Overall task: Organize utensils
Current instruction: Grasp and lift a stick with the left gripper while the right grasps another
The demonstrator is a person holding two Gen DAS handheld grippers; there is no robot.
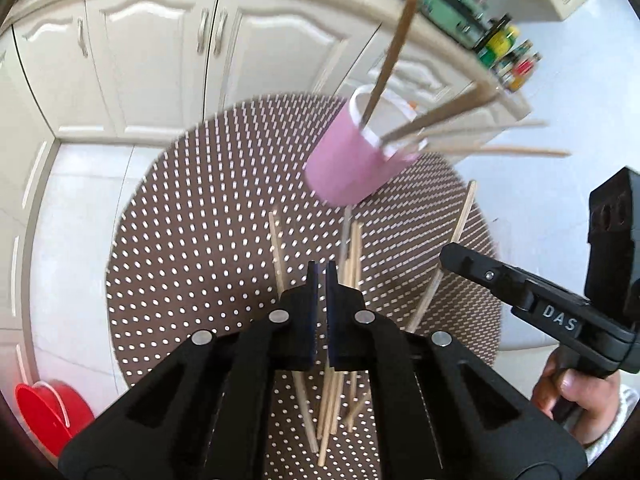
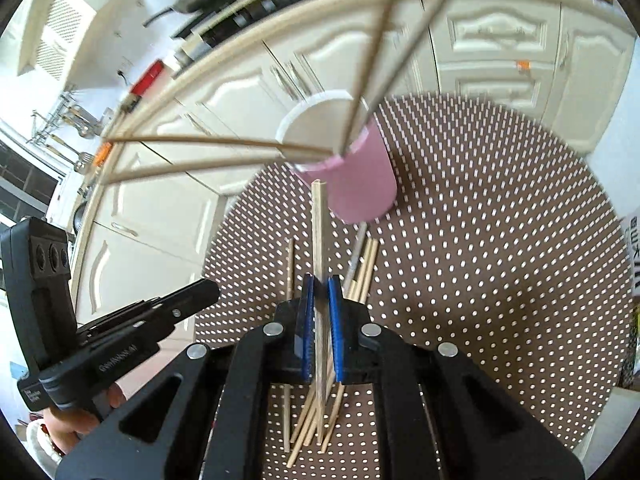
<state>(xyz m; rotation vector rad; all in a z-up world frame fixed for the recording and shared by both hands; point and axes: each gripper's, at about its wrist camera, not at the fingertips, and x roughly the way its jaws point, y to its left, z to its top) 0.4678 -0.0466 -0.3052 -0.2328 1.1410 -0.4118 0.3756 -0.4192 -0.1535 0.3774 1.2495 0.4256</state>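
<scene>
A pink cup (image 1: 352, 160) with a white inside stands on the round brown dotted table (image 1: 192, 240) and holds several chopsticks that fan out over its rim. It also shows in the right wrist view (image 2: 356, 184). Several loose pale chopsticks (image 1: 332, 400) lie on the table in front of the cup, seen in both views (image 2: 312, 428). My left gripper (image 1: 320, 272) is shut and empty above the loose pile. My right gripper (image 2: 320, 284) is shut on one pale chopstick (image 2: 319, 232) that points up toward the cup. The right gripper also shows in the left view (image 1: 460, 256).
White kitchen cabinets (image 1: 160, 48) run behind the table. A counter with bottles (image 1: 508, 52) is at the upper right. A red bucket (image 1: 44, 408) stands on the floor at the lower left. The left gripper's body (image 2: 120, 328) is left of mine.
</scene>
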